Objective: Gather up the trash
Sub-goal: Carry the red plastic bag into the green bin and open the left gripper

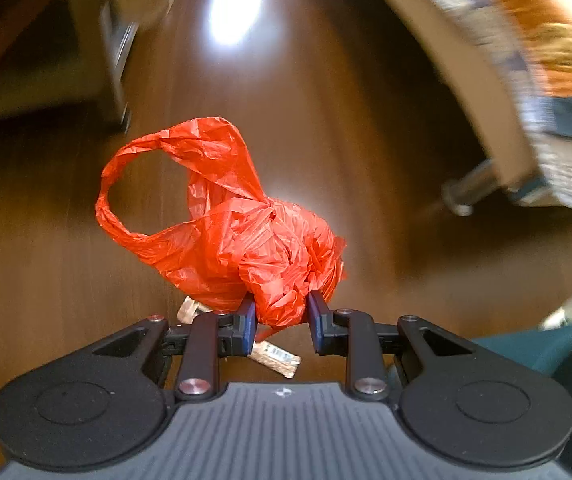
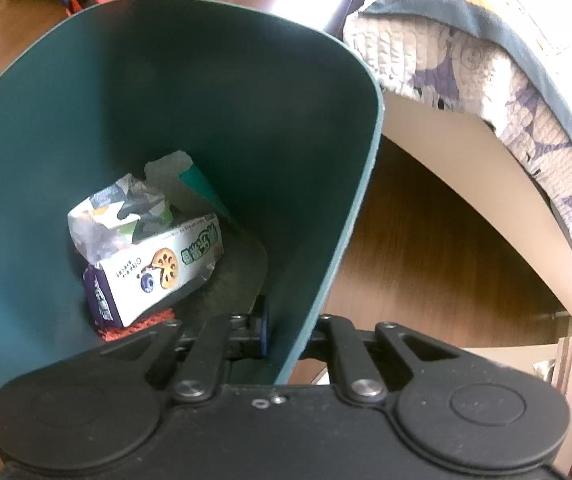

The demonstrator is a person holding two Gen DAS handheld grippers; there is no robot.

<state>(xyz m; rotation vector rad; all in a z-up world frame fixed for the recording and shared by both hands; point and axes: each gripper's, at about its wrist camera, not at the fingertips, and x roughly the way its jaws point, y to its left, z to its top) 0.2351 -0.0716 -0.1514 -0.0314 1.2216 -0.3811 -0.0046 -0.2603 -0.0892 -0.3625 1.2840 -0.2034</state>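
Above wooden floor (image 1: 366, 128): red plastic bag (image 1: 237, 236), crumpled, pinched in left hand-held gripper (image 1: 281, 316), clear of floor for carrying. Wrapper (image 1: 275, 356) beneath, uncollected. Right hand-held gripper (image 2: 286, 332) clamps teal bin (image 2: 205, 80) wall, steadying it; carton (image 2: 157, 268) inside.

The crumpled plastic bag (image 1: 245, 236) is bright orange-red over a dark brown wood-grain floor (image 1: 366, 160). At five o'clock from it lies a tan wrapper (image 1: 275, 356). The bin (image 2: 245, 100) is teal inside; its box (image 2: 157, 268) is white and purple with a blueberry picture. At two o'clock, a white quilt (image 2: 486, 92) with purple florals
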